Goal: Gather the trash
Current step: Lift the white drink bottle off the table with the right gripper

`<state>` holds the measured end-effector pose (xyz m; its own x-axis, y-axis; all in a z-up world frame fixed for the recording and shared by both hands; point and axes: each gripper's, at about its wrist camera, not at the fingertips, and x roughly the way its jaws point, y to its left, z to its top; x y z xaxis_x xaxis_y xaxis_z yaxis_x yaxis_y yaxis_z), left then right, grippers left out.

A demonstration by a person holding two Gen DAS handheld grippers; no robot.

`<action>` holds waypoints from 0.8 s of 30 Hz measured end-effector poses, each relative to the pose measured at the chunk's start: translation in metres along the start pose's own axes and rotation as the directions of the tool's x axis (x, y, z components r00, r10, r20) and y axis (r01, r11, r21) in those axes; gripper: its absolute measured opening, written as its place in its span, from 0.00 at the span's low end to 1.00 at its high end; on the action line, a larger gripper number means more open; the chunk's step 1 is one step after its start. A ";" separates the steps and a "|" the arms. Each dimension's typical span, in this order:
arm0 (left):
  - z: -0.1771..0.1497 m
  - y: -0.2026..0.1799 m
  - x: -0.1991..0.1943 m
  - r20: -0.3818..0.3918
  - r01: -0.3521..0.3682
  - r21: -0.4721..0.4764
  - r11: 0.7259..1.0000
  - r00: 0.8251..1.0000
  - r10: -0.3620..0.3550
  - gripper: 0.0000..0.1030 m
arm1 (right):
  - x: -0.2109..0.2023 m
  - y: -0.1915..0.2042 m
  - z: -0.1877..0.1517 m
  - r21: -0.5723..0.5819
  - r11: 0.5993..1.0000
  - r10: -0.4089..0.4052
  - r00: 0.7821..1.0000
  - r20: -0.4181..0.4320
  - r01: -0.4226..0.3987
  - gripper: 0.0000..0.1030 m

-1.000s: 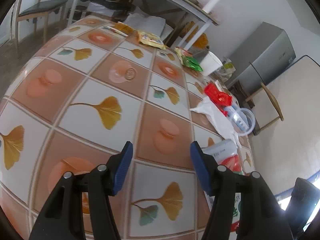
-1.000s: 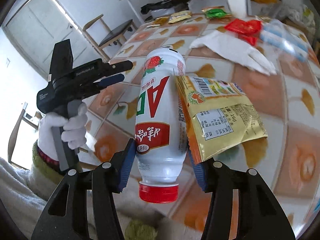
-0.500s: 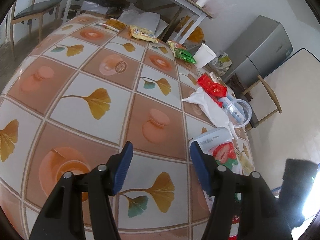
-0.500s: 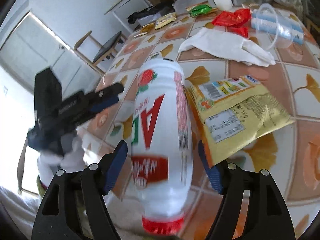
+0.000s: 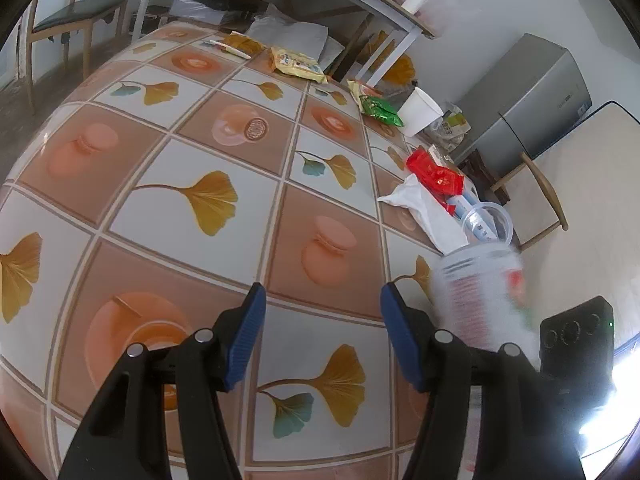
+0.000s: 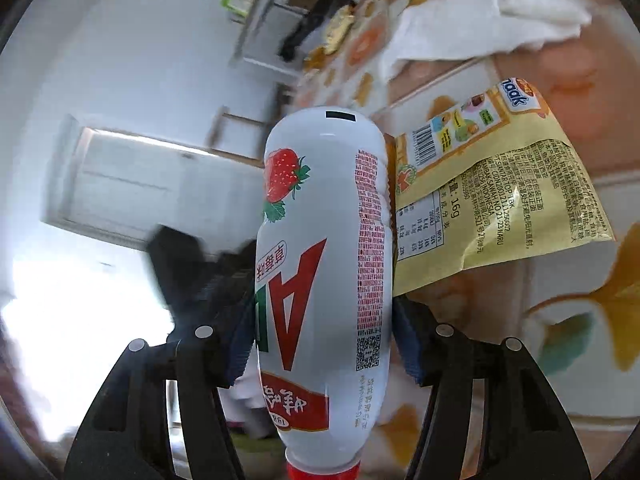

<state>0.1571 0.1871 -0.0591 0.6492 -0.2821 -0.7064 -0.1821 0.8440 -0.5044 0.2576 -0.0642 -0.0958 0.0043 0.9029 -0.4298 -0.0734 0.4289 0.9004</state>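
The right gripper (image 6: 322,338) has its jaws clamped on a white strawberry drink bottle (image 6: 324,264), red cap toward the camera, with a yellow snack packet (image 6: 500,196) pinched against the bottle's right side, above the counter (image 6: 560,360). The left gripper (image 5: 322,332) has its jaws wide apart, holding nothing, over the counter left of the bottle.
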 end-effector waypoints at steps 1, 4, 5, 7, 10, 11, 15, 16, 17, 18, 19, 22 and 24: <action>0.000 0.000 0.000 0.000 0.001 -0.001 1.000 1.000 -0.001 0.56 | -0.002 0.002 0.000 0.003 0.999 0.041 0.999 0.003 -0.041 0.55; -0.001 -0.002 0.000 -0.002 0.006 -0.001 1.000 1.000 -0.006 0.56 | -0.008 0.009 -0.001 -0.009 0.991 0.133 0.991 0.016 -0.133 0.55; -0.001 -0.004 0.000 -0.005 0.013 0.000 1.000 1.000 -0.013 0.56 | -0.012 0.011 -0.001 -0.012 0.986 0.169 0.985 0.024 -0.169 0.55; -0.003 -0.007 0.000 -0.014 0.034 0.000 0.999 0.999 -0.034 0.56 | -0.018 0.011 -0.002 -0.009 0.972 0.235 0.972 0.030 -0.235 0.55; -0.005 -0.013 0.001 -0.026 0.064 0.004 0.998 0.998 -0.064 0.56 | -0.029 0.009 -0.007 -0.004 0.952 0.305 0.951 0.046 -0.305 0.55; -0.006 -0.017 0.002 -0.028 0.071 0.012 0.997 0.997 -0.070 0.56 | -0.032 0.008 -0.007 -0.002 0.953 0.302 0.952 0.054 -0.302 0.55; -0.008 -0.029 0.007 -0.042 0.091 0.039 0.995 0.995 -0.090 0.56 | -0.054 -0.012 -0.015 0.047 0.950 0.300 0.945 0.128 -0.308 0.55; -0.009 -0.034 0.011 -0.050 0.095 0.051 0.994 0.994 -0.092 0.56 | -0.061 -0.018 -0.017 0.057 0.950 0.295 0.943 0.151 -0.307 0.55; -0.010 -0.036 0.013 -0.056 0.097 0.059 0.994 0.994 -0.093 0.56 | -0.069 -0.024 -0.019 0.067 0.954 0.276 0.944 0.184 -0.292 0.55; -0.010 -0.039 0.015 -0.064 0.099 0.065 0.993 0.993 -0.095 0.56 | -0.075 -0.028 -0.020 0.076 0.956 0.263 0.943 0.204 -0.283 0.55; -0.011 -0.042 0.018 -0.072 0.102 0.070 0.992 0.993 -0.097 0.56 | -0.079 -0.033 -0.022 0.092 0.956 0.251 0.941 0.228 -0.278 0.55; -0.015 -0.052 0.026 -0.096 0.116 0.088 0.989 0.989 -0.108 0.56 | -0.095 -0.049 -0.026 0.135 0.952 0.229 0.930 0.289 -0.276 0.55; -0.017 -0.061 0.032 -0.115 0.126 0.110 0.986 0.987 -0.114 0.56 | -0.103 -0.059 -0.029 0.161 0.946 0.221 0.922 0.319 -0.282 0.55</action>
<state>0.1760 0.1184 -0.0592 0.5763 -0.4268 -0.6970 -0.0163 0.8466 -0.5319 0.2325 -0.1830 -0.1067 0.3057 0.9358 -0.1755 0.0900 0.1551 0.9838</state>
